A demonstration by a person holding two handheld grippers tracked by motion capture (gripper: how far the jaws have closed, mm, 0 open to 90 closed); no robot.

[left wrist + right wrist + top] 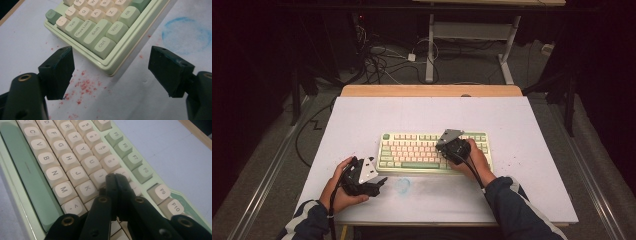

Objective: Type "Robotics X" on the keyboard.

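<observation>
White tabletop [362, 120] with red specks [83, 86], blue ring stain [402, 185] beside keyboard [412, 150].

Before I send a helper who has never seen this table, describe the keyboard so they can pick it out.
On the white table top, look near the person's edge, at the middle. The keyboard lies flat there, with the right gripper over its right part. It has a pale green case, cream letter keys and a green space bar.

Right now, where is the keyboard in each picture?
High view: the keyboard lies mid-table, the right gripper over its right half.
Left gripper view: its Ctrl corner sits upper middle, ahead of open jaws.
Right gripper view: its keys spread behind the shut jaws.
Shared landmark: the green spacebar.
</observation>
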